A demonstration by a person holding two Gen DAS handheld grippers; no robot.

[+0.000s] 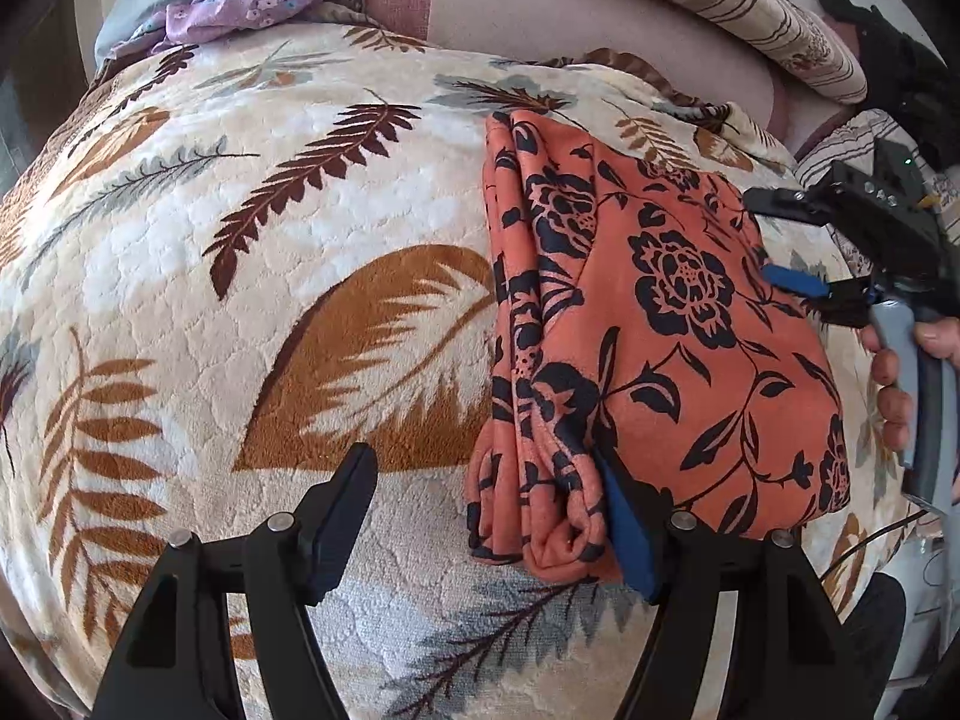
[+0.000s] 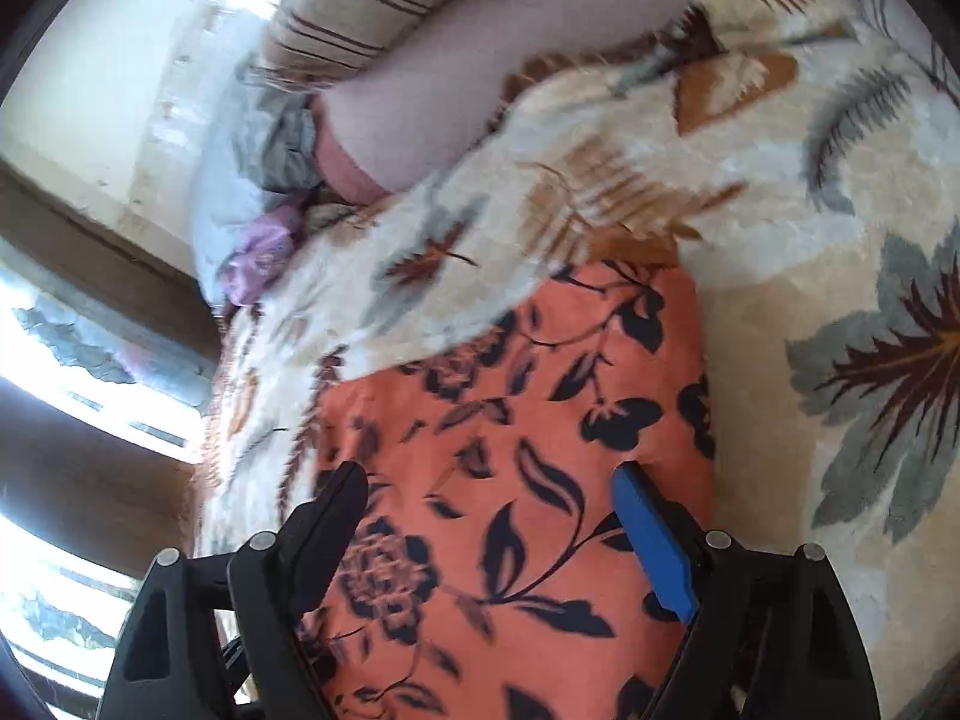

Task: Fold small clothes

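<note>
In the left wrist view, a folded orange garment [image 1: 660, 324] printed with black flowers was seen lying on a cream blanket [image 1: 240, 240] patterned with brown and grey leaves. The left gripper [image 1: 492, 510] was held with its fingers wide; nothing was gripped, and its blue-padded finger [image 1: 630, 531] was placed at the garment's near edge, though contact could not be judged. At the garment's right edge the right gripper [image 1: 786, 240] was visible, gripped by a hand [image 1: 900, 372], its fingers spread. Beyond the garment, a striped pillow [image 1: 750, 18] and a lilac cloth [image 1: 252, 3] were seen.

In the right wrist view, blurred, the orange garment [image 2: 510, 420] was seen directly beneath the right gripper [image 2: 492, 516], whose fingers were spread wide over it with nothing clamped. A bright window [image 2: 78, 360] left of the garment was shown only here. No containers or readable writing were seen.
</note>
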